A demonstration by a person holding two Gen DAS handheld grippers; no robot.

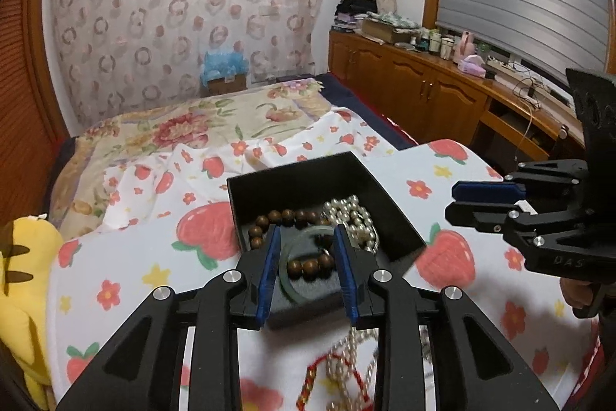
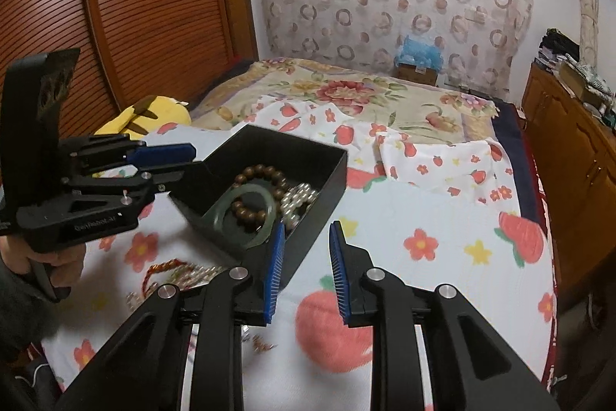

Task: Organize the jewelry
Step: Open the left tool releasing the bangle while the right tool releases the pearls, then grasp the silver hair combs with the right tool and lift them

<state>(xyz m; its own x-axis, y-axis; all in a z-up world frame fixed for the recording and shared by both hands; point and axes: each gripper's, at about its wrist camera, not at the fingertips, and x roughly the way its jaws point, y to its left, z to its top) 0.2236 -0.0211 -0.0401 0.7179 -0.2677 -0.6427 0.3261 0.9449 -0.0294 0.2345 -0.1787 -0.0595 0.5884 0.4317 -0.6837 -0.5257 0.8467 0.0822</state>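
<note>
Left claw [image 1: 306, 257] wide, empty, over black box [image 2: 331, 180]; right claw [image 2: 307, 257] wide, empty; bangle [image 2: 246, 214] leans on rim, nudge could tip it out

Very little lettering can be read. In the left wrist view, raised letters "DAS" stand on the black body of the right claw [image 1: 458, 199], low on its side near the handle; whatever follows them runs out of the picture. In the right wrist view, a small pale line of print stands on the side of the black body of the left claw [image 2: 184, 160], just above the hand that holds it; it is too blurred to spell out. Nothing else in either view carries legible words, numbers or signs.
</note>
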